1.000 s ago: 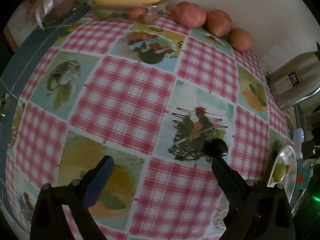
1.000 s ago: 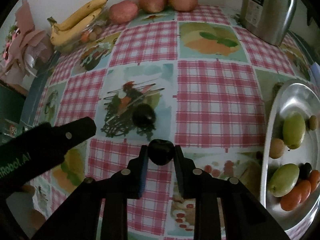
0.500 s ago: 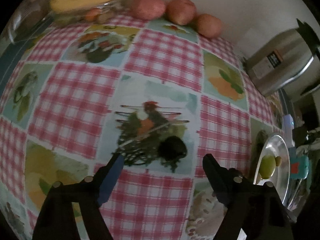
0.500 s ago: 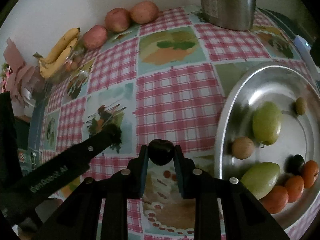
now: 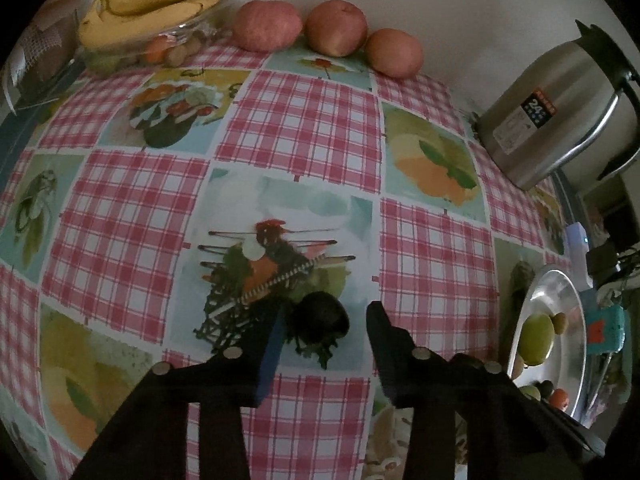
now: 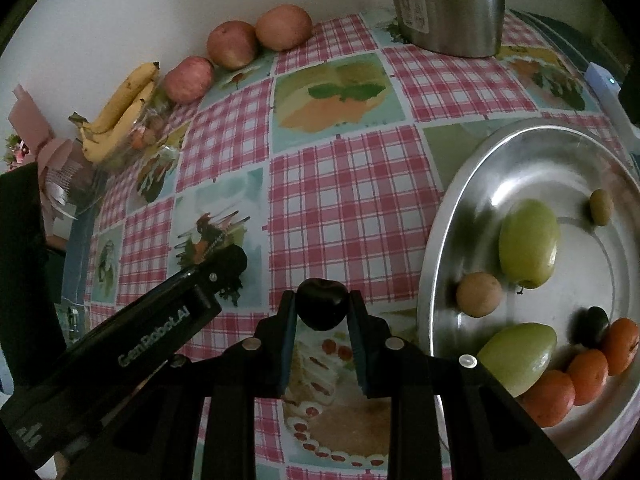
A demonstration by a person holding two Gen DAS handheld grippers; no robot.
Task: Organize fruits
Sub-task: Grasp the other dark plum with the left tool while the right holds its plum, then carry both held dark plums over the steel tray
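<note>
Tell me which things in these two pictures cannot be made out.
- Left claw: whether both fingers touch the dark fruit; the left wrist view is dim.
- Bowl contents: hidden under the bananas, left wrist view.
- Plate: cut off by the right wrist view's edge.
- Kettle: top cut off, right wrist view.

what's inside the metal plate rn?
In the metal plate: two green fruits, a tan round fruit, a small olive one, a dark one, three orange ones. The near rim is covered by the right tool.
</note>
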